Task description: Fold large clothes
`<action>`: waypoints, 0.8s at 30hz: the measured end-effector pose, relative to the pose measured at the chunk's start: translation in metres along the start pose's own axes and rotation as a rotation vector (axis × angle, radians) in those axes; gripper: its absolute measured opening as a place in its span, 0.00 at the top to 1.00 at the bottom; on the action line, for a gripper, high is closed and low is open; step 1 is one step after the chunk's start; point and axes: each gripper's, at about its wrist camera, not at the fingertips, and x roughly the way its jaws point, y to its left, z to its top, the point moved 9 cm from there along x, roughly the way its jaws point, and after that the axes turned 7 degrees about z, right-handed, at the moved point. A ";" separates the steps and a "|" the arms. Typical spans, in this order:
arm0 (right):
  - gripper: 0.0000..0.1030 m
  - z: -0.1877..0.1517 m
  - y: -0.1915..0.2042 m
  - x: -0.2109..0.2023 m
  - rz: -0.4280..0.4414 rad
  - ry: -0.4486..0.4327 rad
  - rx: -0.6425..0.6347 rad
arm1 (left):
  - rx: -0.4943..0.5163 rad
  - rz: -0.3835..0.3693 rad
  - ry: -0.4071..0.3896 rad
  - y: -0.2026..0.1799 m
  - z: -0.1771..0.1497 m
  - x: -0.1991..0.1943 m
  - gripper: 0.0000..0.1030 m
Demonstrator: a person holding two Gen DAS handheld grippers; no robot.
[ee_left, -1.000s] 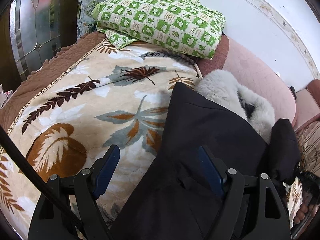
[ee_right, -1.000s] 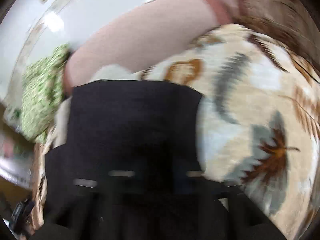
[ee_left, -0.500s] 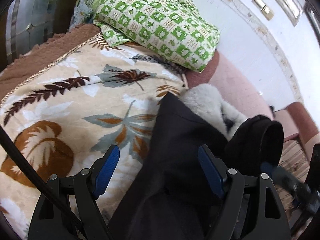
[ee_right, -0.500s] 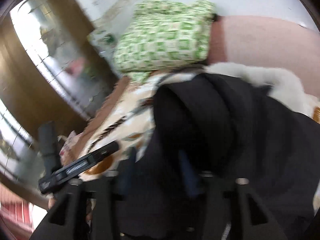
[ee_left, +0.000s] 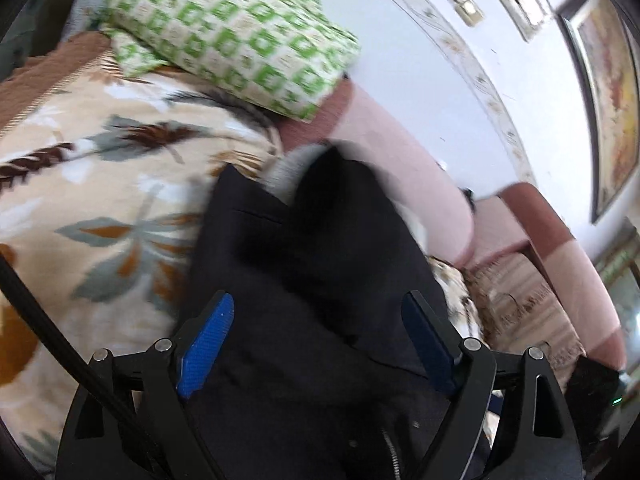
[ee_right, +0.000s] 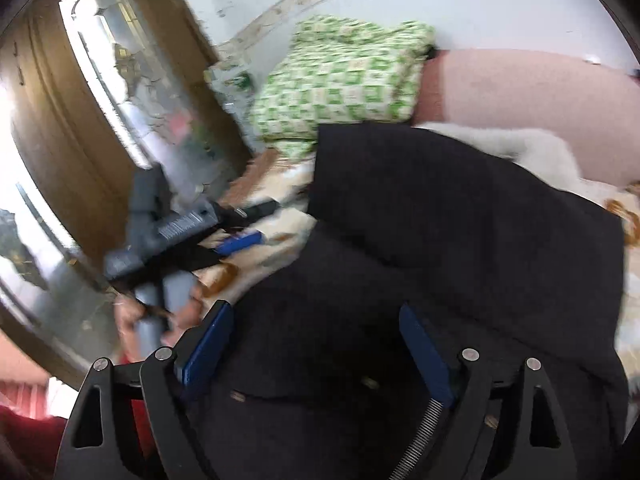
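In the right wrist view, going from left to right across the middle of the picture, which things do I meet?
Brown wooden door with patterned glass → grey and black left gripper held in a hand → black coat → white fur trim → pink padded sofa back.

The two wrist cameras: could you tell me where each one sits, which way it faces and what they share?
Left wrist: on the left gripper, jaws open, looking down across the black coat towards the pink sofa back.
Right wrist: on the right gripper, jaws just opened, over the coat, facing the glass door; a hand holds the left gripper.
Shared: coat, green checked cushion, leaf blanket.
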 end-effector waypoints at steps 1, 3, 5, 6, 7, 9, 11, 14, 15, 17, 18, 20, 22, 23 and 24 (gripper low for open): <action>0.14 -0.005 -0.006 -0.002 -0.009 -0.007 0.013 | 0.017 0.011 0.008 -0.004 -0.001 0.006 0.17; 0.14 -0.014 -0.024 -0.005 -0.032 -0.028 0.053 | 0.048 0.087 0.020 -0.004 -0.003 0.020 0.17; 0.14 -0.017 -0.042 -0.009 -0.042 -0.054 0.095 | 0.061 0.165 0.026 0.003 -0.001 0.034 0.17; 0.14 -0.019 -0.051 -0.011 -0.039 -0.067 0.115 | 0.054 0.187 0.033 0.008 0.000 0.039 0.17; 0.14 -0.020 -0.063 -0.012 -0.038 -0.077 0.144 | 0.035 0.210 0.049 0.014 0.001 0.048 0.17; 0.14 -0.022 -0.081 -0.013 -0.056 -0.074 0.187 | -0.009 0.225 0.082 0.023 0.005 0.064 0.17; 0.14 -0.023 -0.093 -0.016 -0.065 -0.078 0.217 | -0.050 0.206 0.110 0.025 0.011 0.080 0.17; 0.14 -0.025 -0.106 -0.020 -0.076 -0.085 0.255 | -0.038 0.173 0.152 0.012 0.012 0.094 0.62; 0.14 -0.025 -0.108 -0.023 -0.085 -0.089 0.255 | -0.015 0.189 0.186 0.006 0.008 0.099 0.74; 0.14 -0.022 -0.114 -0.029 -0.117 -0.103 0.256 | 0.018 0.262 0.162 -0.001 0.007 0.092 0.85; 0.14 -0.020 -0.116 -0.031 -0.130 -0.114 0.260 | 0.045 0.280 0.137 -0.008 0.006 0.081 0.86; 0.14 -0.016 -0.127 -0.043 -0.184 -0.150 0.264 | 0.073 0.271 0.091 -0.016 -0.001 0.053 0.86; 0.14 -0.013 -0.138 -0.053 -0.254 -0.182 0.255 | 0.060 0.268 0.087 -0.014 -0.015 0.035 0.86; 0.14 -0.011 -0.144 -0.055 -0.291 -0.188 0.254 | 0.048 0.278 0.097 -0.010 -0.021 0.034 0.86; 0.14 -0.011 -0.149 -0.055 -0.321 -0.187 0.253 | 0.041 0.304 0.121 -0.001 -0.031 0.038 0.85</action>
